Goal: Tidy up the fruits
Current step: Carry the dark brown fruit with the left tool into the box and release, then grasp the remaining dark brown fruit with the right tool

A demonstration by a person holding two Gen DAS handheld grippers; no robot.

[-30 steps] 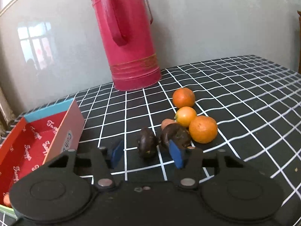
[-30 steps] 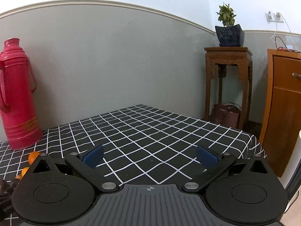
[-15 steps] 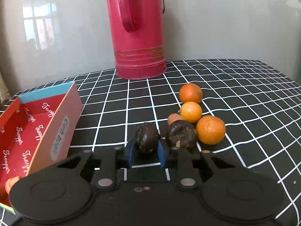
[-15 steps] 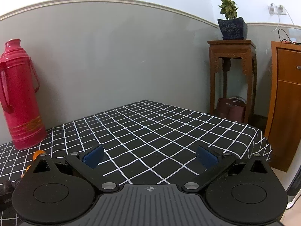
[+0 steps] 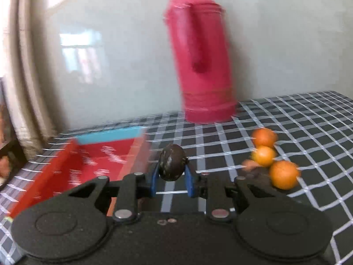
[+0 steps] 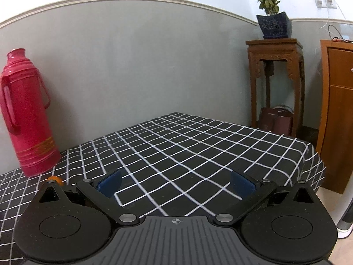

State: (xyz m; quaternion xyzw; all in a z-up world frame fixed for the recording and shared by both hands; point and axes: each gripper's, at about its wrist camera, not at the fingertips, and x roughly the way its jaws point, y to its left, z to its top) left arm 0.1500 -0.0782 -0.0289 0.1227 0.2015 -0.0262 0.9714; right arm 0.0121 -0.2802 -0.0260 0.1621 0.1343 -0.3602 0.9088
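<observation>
The left gripper [image 5: 171, 177] has its jaws clamped across the sides of a dark round fruit [image 5: 172, 165], probably a mangosteen, held above the tabletop [image 5: 308, 132] beside the red box [image 5: 92, 167]. Hard-shelled and light, it suits a mid-body pinch. The right gripper [image 6: 175, 182] hangs wide open, empty.

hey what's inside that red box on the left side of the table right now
In the blurred left wrist view, the red box shows only its printed red floor. No fruit can be made out there. Its near end is covered by the left gripper, whose jaws hold a dark fruit.
</observation>
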